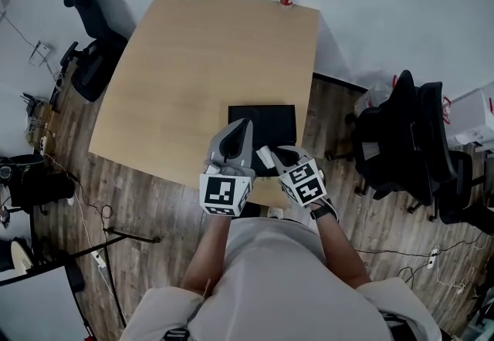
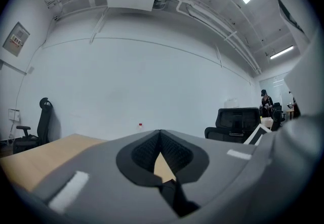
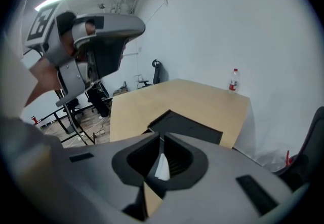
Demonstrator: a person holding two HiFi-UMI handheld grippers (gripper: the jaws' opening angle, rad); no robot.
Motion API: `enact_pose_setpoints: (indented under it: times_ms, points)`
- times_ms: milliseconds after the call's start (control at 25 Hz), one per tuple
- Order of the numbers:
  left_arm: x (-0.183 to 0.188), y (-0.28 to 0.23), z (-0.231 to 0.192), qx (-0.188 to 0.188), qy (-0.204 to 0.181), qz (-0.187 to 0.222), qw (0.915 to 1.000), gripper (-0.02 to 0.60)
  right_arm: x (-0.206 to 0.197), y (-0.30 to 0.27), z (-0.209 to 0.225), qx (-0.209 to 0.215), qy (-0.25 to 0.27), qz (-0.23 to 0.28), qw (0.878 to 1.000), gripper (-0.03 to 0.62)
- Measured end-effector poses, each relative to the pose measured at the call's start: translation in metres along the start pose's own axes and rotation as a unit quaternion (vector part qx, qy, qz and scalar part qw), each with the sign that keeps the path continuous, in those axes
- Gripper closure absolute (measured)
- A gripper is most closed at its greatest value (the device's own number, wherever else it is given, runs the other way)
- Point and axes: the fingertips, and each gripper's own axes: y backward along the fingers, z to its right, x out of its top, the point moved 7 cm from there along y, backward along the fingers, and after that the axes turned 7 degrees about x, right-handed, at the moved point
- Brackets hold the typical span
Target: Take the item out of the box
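I am holding my left tongs (image 1: 245, 129) and right tongs (image 1: 276, 156) pinched together by the black box (image 1: 270, 119) at the near edge of the table (image 1: 177, 69); the item is unseen, probably inside; going in with closed tips is risking shoving the box away

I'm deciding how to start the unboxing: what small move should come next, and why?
Probably open the right gripper and lower it toward the near edge of the black box. It and the left gripper both hover shut above the near edge of the table, touching nothing. The box looks closed, so its lid likely needs lifting first.
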Motion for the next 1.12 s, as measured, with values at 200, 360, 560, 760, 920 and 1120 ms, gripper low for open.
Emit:
enact_pose_setpoints:
  times_ms: [200, 360, 560, 760, 920, 1120]
  points:
    - [-0.002, -0.013, -0.007, -0.004, 0.003, 0.001, 1.0, 0.574, -0.026, -0.023, 0.006, 0.01, -0.006, -0.039, 0.999, 0.579]
    - [-0.003, -0.02, -0.01, -0.011, 0.001, 0.002, 0.9999, 0.574, -0.044, -0.039, 0.011, 0.016, -0.018, -0.07, 0.997, 0.58]
    - [-0.005, -0.026, -0.017, -0.019, 0.002, -0.001, 0.9998, 0.574, -0.051, -0.055, 0.01, 0.027, -0.029, -0.087, 0.995, 0.579]
    - [-0.008, -0.03, -0.024, -0.022, -0.002, -0.002, 0.9997, 0.574, -0.058, -0.069, 0.012, 0.026, -0.033, -0.11, 0.993, 0.579]
    - [-0.011, -0.029, -0.034, -0.018, -0.004, 0.002, 0.9998, 0.574, -0.065, -0.078, 0.013, 0.025, -0.033, -0.131, 0.991, 0.577]
    - [-0.018, -0.028, -0.042, -0.013, -0.004, -0.003, 0.9999, 0.574, -0.074, -0.09, 0.016, 0.026, -0.039, -0.149, 0.988, 0.501]
